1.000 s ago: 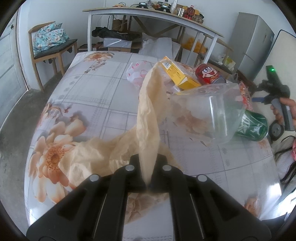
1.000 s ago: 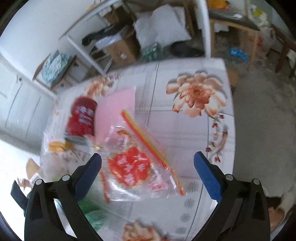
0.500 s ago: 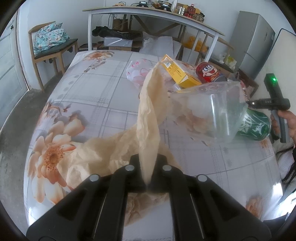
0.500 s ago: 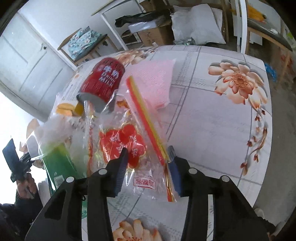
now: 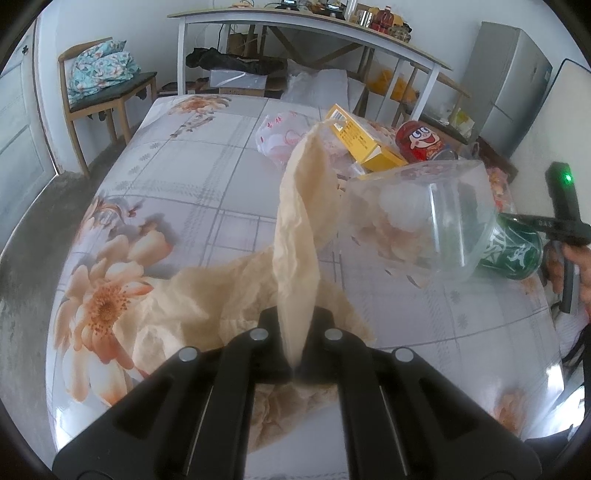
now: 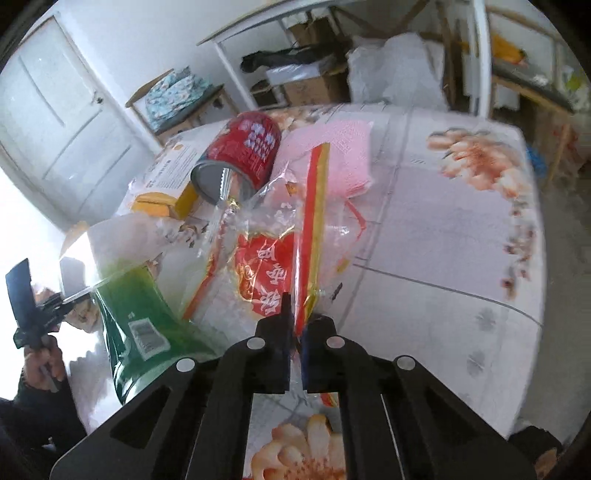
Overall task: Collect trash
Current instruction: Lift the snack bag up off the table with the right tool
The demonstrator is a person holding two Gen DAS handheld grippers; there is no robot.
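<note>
Fingers on your left gripper pinch the beige bag; right gripper fingers clamp the clear snack wrapper edge between them.

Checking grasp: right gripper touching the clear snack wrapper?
Touching. Right wrist view: right gripper is closed on the clear snack wrapper, its red-yellow edge pinched between the fingers.

1. My left camera sits low over the near end of the table, looking along it toward the far desk.
2. My right camera looks in from the table's right side, close to the clutter.
3. Both catch the red can, green can and chair.
</note>
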